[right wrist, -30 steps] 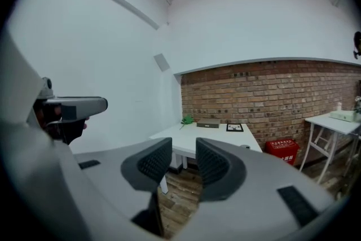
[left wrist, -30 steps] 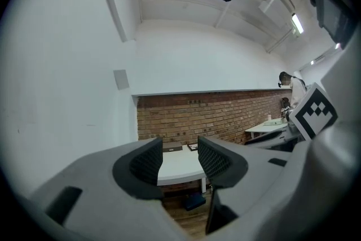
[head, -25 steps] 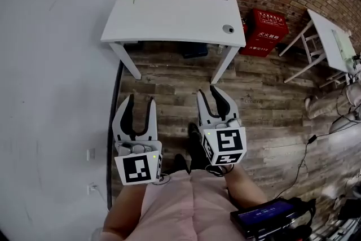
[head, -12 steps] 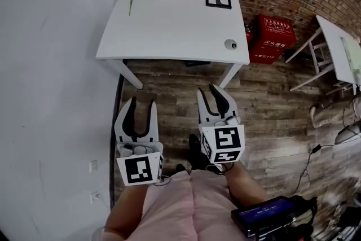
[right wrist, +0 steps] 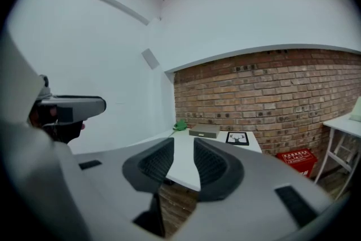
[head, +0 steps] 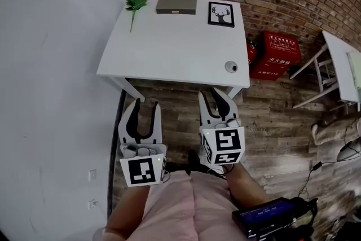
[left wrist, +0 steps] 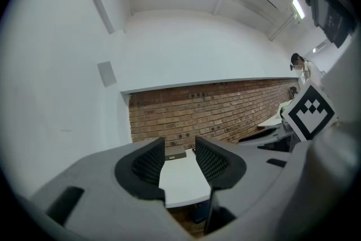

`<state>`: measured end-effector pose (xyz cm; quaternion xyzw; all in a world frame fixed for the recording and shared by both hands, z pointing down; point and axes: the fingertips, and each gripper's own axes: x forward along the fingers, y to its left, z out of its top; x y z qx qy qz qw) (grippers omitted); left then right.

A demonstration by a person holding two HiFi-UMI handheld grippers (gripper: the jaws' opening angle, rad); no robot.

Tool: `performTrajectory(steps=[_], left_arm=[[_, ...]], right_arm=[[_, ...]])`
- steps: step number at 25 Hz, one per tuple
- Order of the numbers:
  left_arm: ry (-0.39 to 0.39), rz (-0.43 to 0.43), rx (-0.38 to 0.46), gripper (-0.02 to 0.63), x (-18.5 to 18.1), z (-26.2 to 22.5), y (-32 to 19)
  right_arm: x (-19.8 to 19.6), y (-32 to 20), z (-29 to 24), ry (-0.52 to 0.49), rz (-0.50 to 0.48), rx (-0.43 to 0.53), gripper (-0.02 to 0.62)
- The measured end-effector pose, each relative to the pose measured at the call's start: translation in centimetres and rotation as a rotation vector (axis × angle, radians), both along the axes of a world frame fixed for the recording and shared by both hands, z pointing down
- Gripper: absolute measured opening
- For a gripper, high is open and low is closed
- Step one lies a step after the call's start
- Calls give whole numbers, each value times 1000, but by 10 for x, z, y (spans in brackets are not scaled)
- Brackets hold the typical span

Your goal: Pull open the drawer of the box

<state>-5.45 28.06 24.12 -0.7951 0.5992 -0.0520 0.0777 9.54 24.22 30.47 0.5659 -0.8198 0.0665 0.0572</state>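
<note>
A flat grey box [head: 176,3] with a drawer lies at the far edge of the white table [head: 169,48], against the brick wall. It also shows far off in the left gripper view as the box [left wrist: 176,153] and in the right gripper view as the box [right wrist: 204,132]. My left gripper [head: 142,105] and right gripper [head: 212,93] hang side by side over the wooden floor, just short of the table's near edge. Both are open with nothing between the jaws. Their jaws have just been closing a little.
A green plant sprig [head: 135,3], a framed deer picture [head: 221,14] and a small round object [head: 230,66] also sit on the table. Red crates [head: 276,48] stand by the wall to the right. A white wall runs along the left.
Both grippers have moved forward toward the table, which now lies closer below them. Their jaws look slightly narrower, the right more so.
</note>
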Motion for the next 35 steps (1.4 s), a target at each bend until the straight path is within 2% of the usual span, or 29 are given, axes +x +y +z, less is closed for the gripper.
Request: performTrajectory(steps=[9,16,27,35], left_arm=[[14,-30,-9,164,0,1,-32],[29,-27,-42,164,-16,15,-71],[83,21,-114,161,-58,49,-177],[85,81,-102,158,-91,43,-263]], right_arm=[[-3,-36,0,1,-27,0,110],[-14,-72,12,7,-11,-22,110],[-62,-159,45,37,10,-97,110],[-92,-243,34,38,69,-79,110]])
